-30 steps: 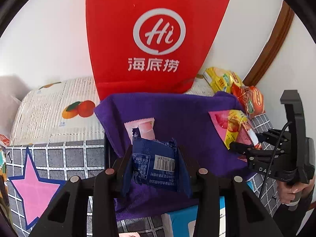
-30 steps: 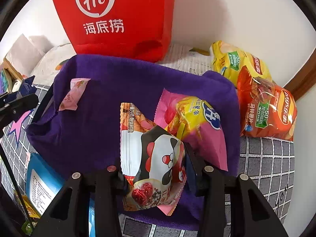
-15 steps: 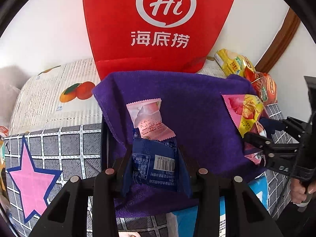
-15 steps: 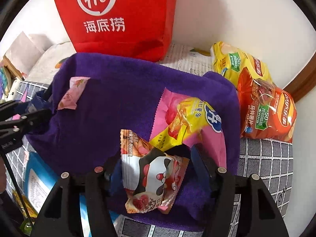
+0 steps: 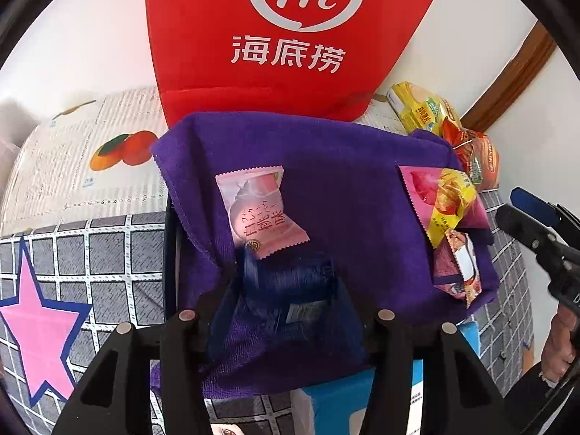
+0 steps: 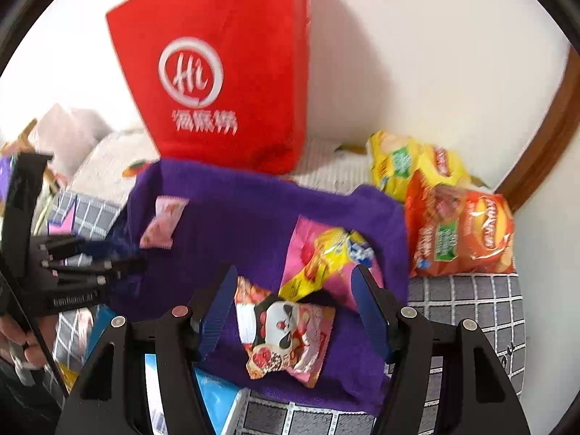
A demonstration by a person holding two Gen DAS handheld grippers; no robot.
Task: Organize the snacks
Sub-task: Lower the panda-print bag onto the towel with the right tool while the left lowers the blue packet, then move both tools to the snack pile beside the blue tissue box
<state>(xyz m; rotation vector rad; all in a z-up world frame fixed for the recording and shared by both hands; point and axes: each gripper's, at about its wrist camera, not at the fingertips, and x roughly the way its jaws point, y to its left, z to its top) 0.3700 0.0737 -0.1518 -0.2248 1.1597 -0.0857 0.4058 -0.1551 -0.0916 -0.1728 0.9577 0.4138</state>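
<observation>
A purple towel (image 5: 344,199) (image 6: 246,210) lies in front of a red bag (image 5: 290,36) (image 6: 224,72). My left gripper (image 5: 286,275) hangs low over the towel's near edge. Its jaws are opening, and a dark blue snack packet (image 5: 282,304) sits blurred and loose between them. Just beyond lies a pale pink peach packet (image 5: 261,214) (image 6: 163,221). My right gripper (image 6: 294,272) stands open above a panda-print packet (image 6: 286,333), which lies free on the towel beside a pink-and-yellow packet (image 6: 326,257). Each gripper also shows in the other's view.
An orange crisp bag (image 6: 460,232) and a yellow one (image 6: 409,163) lean at the back right by a wooden frame (image 5: 507,83). A light blue box (image 6: 214,395) pokes out under the towel. A grey checked cloth with a pink star (image 5: 40,330) covers the left.
The right gripper opened, let the panda packet drop onto the towel and rose. The left gripper sank toward the towel and its jaws have begun to part around the blue packet.
</observation>
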